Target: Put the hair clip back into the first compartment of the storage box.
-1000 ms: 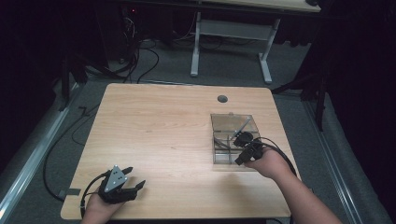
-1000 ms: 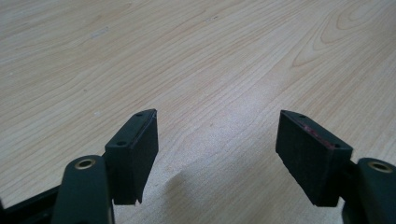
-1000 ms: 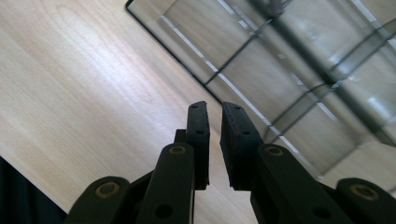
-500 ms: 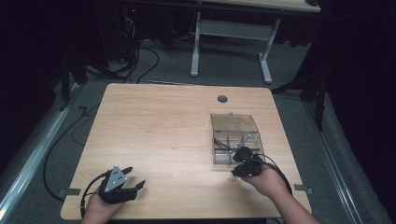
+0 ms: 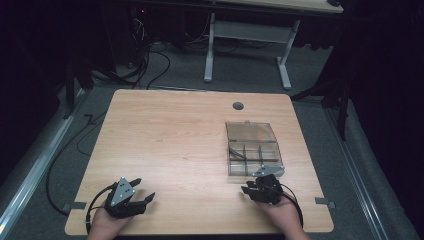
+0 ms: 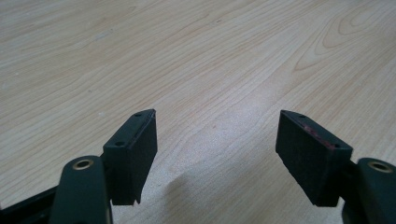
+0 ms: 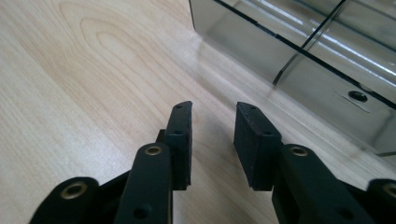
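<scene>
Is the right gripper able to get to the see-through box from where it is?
Probably yes. The right gripper sits just before the clear compartment box, its jaws having just been opening with nothing between them, and only bare table lies between.
</scene>
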A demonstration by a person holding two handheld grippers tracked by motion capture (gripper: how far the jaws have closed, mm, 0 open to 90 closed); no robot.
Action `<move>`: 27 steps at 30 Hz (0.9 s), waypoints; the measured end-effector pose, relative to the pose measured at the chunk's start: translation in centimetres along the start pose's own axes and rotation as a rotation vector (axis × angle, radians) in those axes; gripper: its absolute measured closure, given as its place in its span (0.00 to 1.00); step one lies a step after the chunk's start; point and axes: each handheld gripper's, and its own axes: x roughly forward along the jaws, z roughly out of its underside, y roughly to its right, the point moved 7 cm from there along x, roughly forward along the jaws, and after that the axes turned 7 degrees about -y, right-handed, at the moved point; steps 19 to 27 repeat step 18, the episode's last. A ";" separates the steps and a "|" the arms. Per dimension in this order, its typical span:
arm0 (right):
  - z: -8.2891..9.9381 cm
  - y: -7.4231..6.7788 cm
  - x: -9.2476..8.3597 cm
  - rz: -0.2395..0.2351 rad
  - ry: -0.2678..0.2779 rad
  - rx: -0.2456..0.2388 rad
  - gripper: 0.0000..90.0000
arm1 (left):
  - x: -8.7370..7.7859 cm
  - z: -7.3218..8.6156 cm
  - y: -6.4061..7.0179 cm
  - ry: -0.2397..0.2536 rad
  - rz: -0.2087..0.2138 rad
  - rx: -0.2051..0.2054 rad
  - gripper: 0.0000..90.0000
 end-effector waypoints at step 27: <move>1.4 0.5 -0.7 -0.021 0.298 0.075 0.64 | 0.1 0.0 -0.1 -0.010 -0.034 -0.007 0.33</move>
